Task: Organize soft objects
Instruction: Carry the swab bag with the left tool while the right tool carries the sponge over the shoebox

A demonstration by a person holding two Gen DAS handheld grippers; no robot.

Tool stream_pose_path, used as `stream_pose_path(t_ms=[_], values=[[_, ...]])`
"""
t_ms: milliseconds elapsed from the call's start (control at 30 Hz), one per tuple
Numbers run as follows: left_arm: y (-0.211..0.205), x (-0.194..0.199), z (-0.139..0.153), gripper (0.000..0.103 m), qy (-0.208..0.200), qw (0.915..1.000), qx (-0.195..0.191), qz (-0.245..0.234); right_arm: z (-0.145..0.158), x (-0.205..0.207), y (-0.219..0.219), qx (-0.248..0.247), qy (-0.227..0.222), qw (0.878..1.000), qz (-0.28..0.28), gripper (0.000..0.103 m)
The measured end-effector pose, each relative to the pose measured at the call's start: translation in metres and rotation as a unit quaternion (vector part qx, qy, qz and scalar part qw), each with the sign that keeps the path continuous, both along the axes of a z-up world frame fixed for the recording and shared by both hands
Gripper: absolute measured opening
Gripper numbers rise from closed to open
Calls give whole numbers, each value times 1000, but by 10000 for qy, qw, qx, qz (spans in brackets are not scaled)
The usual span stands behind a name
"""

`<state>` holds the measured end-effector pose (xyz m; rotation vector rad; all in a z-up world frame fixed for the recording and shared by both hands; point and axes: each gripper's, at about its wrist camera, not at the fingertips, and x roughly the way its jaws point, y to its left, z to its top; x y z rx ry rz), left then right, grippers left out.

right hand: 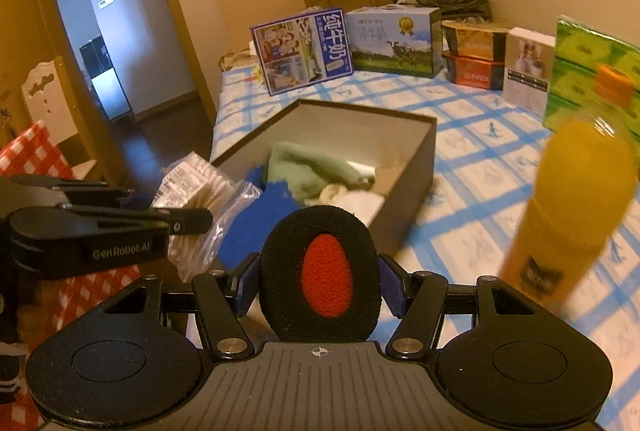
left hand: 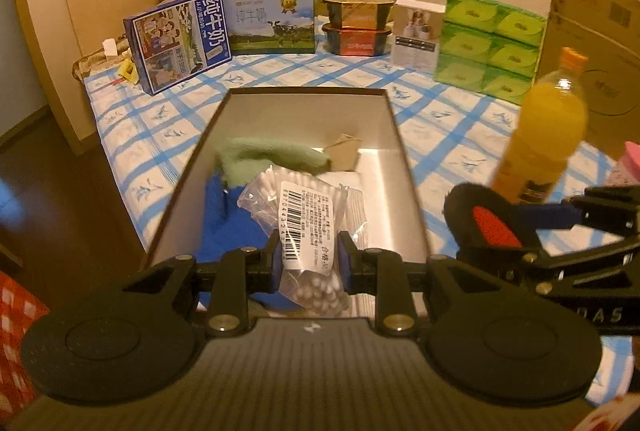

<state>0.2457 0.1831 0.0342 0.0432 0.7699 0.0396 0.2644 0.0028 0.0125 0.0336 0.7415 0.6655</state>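
An open brown box (left hand: 394, 119) lies on the blue-checked bed; it also shows in the right wrist view (right hand: 416, 167). Inside it are a green cloth (left hand: 268, 153), a blue fuzzy cloth (left hand: 224, 227) and a bit of brown paper (left hand: 344, 151). My left gripper (left hand: 308, 259) is shut on a clear bag of cotton swabs (left hand: 304, 219) and holds it over the near end of the box. My right gripper (right hand: 320, 279) is shut on a black foam pad with a red centre (right hand: 320, 275), just right of the box (left hand: 484, 223).
An orange juice bottle (left hand: 544, 135) stands right of the box, close to my right gripper. Milk cartons (left hand: 180, 39), stacked tubs (left hand: 356, 27), a white box (left hand: 416, 35) and green tissue packs (left hand: 488, 47) line the far side. A cardboard sheet (left hand: 592, 43) stands at right. The bed edge drops off at left.
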Motion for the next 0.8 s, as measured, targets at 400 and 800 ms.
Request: stream_pose_path(t_ms=[400,800], values=[[46,92,-26,25,174,9998,16,-58,-20,95,54,-151,-88,9997,-167,61],[54,161,-58,25,304,9991,162,-232,-50,164,83,-322,-231,9989,-247,61]])
